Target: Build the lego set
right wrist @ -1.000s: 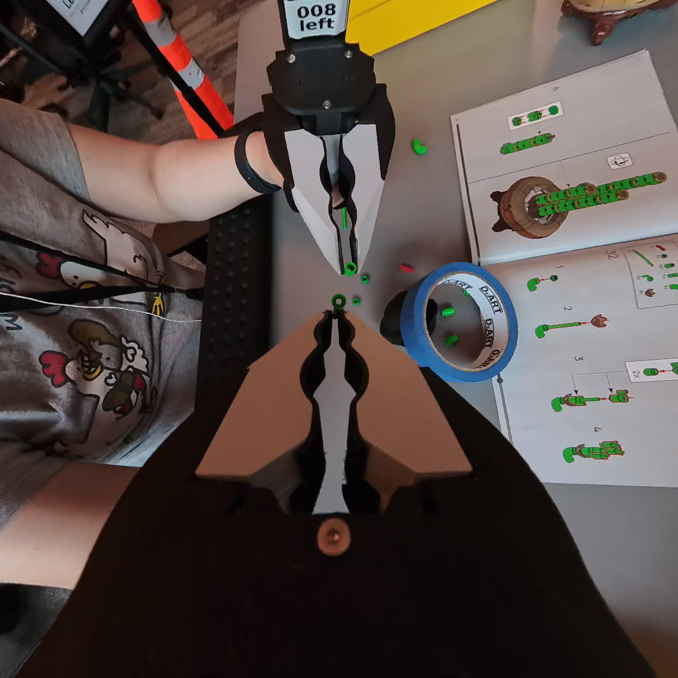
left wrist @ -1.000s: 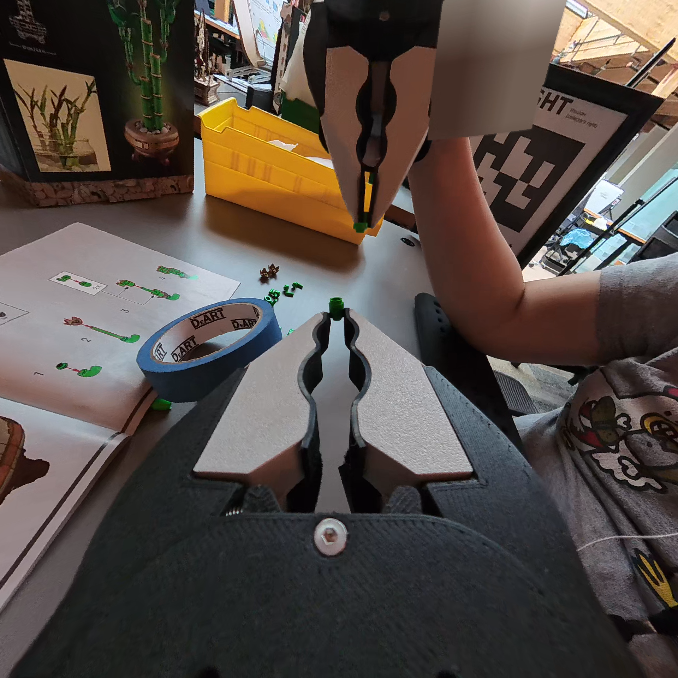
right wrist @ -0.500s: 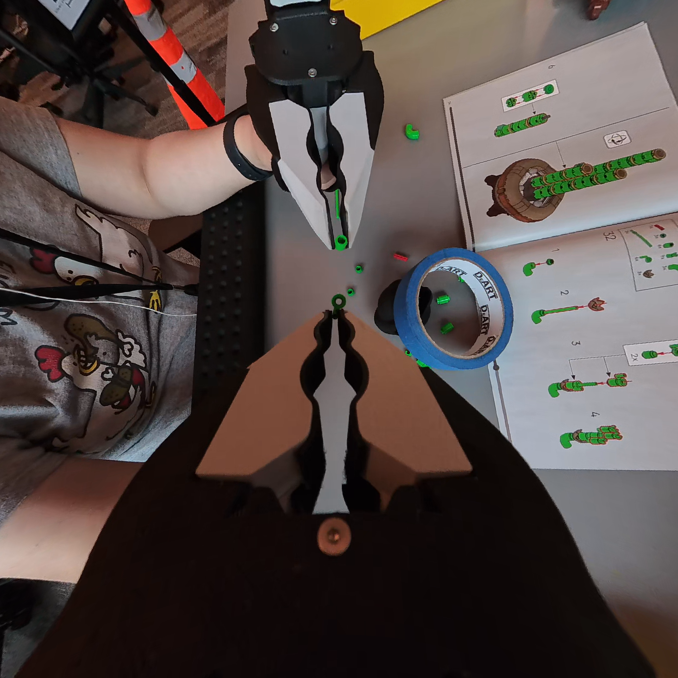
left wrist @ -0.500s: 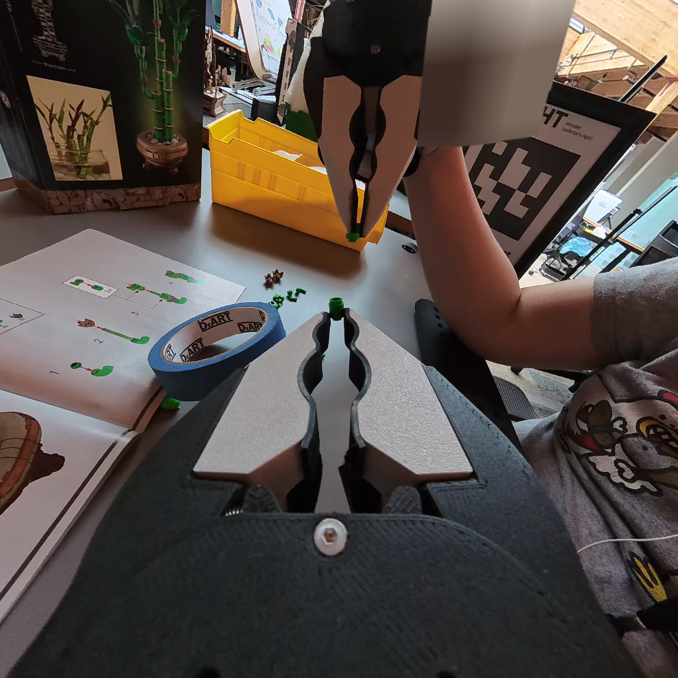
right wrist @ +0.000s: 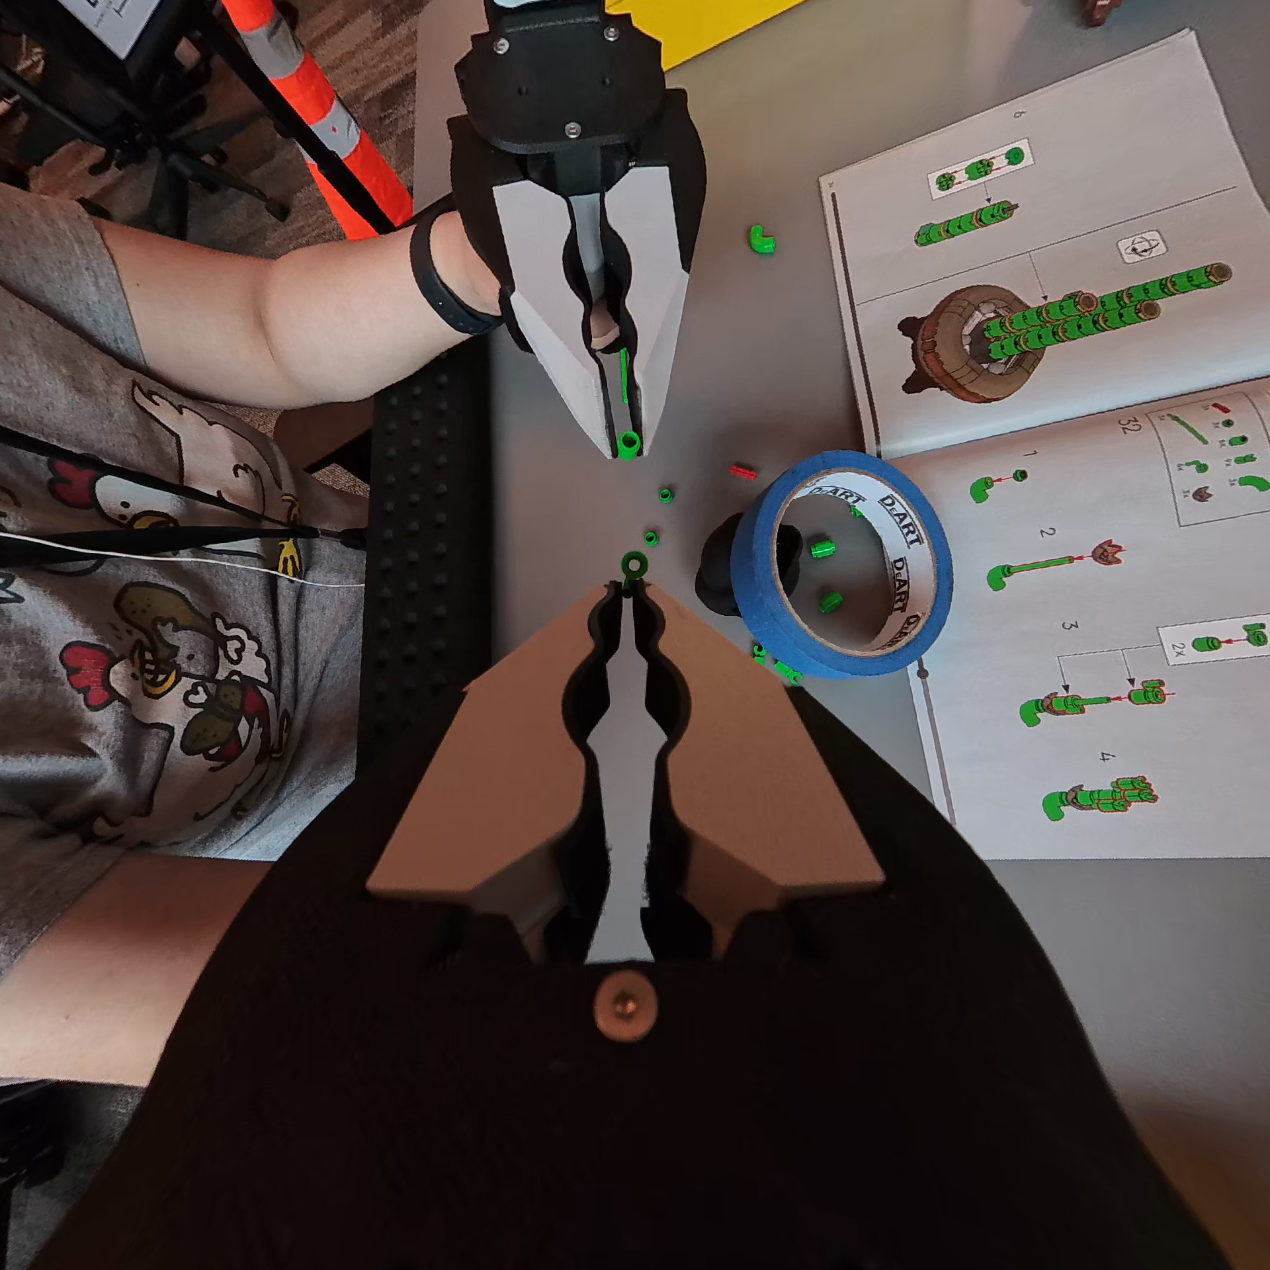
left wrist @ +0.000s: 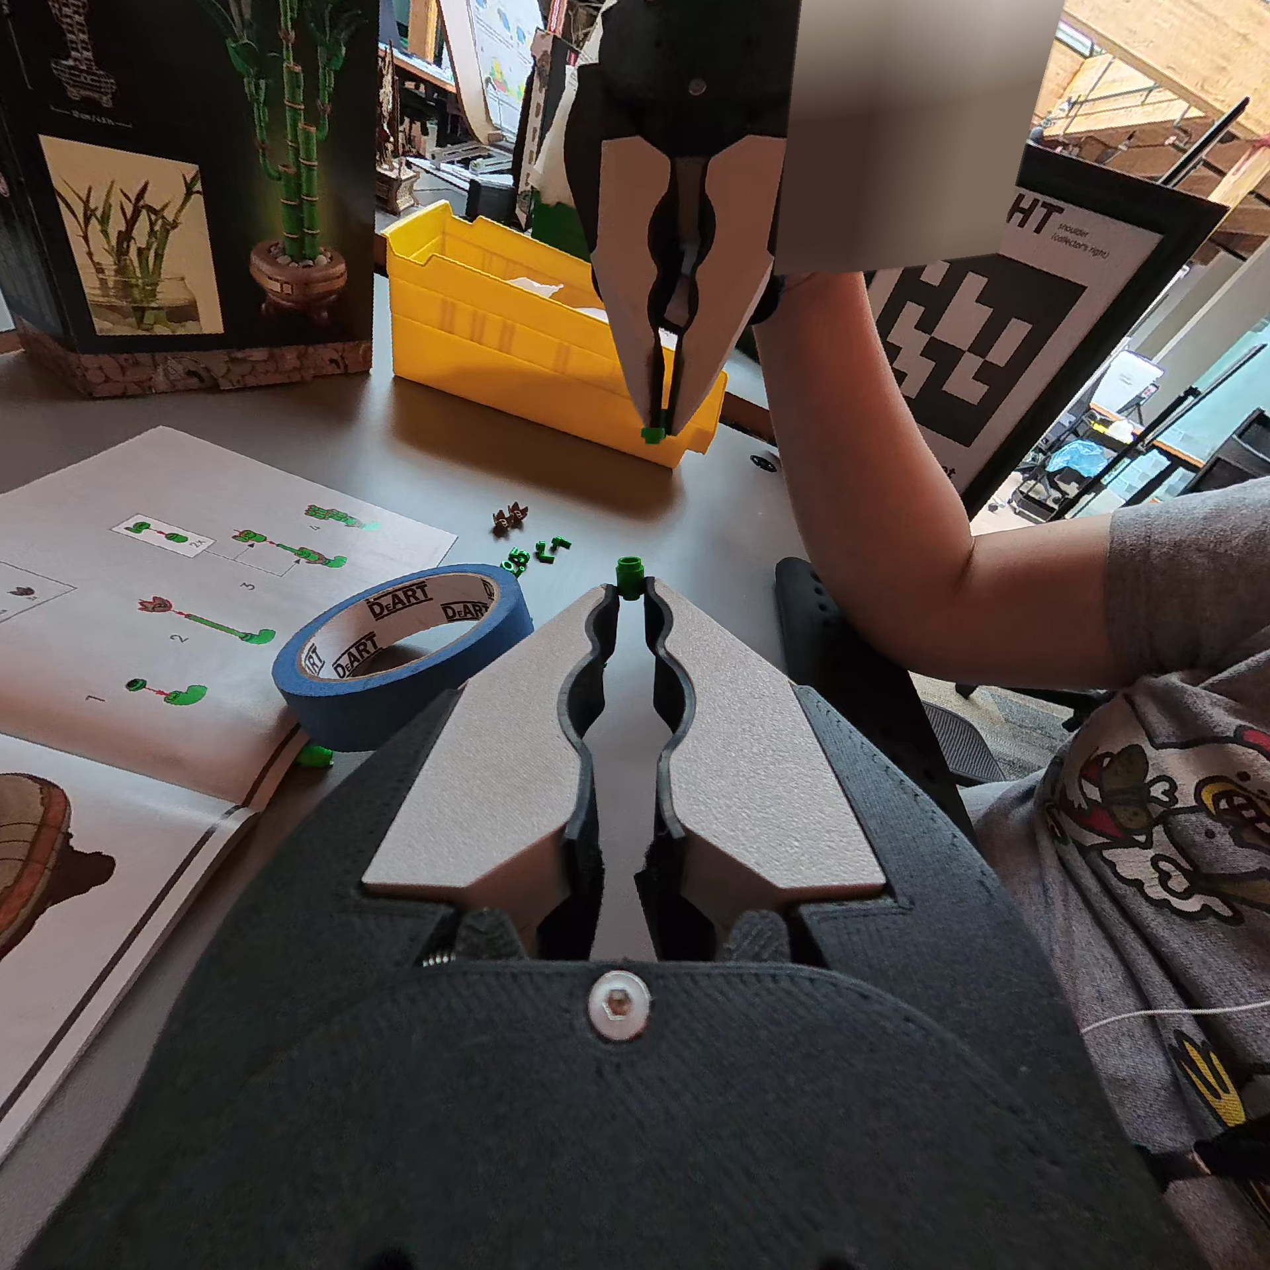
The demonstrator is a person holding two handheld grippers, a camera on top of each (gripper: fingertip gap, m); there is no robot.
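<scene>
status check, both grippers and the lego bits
Left gripper shut on green round piece. Right gripper shut on green axle piece. Pieces apart, gap clear.

The left wrist view is looking low across the table point(left wrist: 426, 440). The right wrist view is looking down from above. Both are seeing the blue tape roll point(left wrist: 405, 646) point(right wrist: 845, 563) up close.
</scene>
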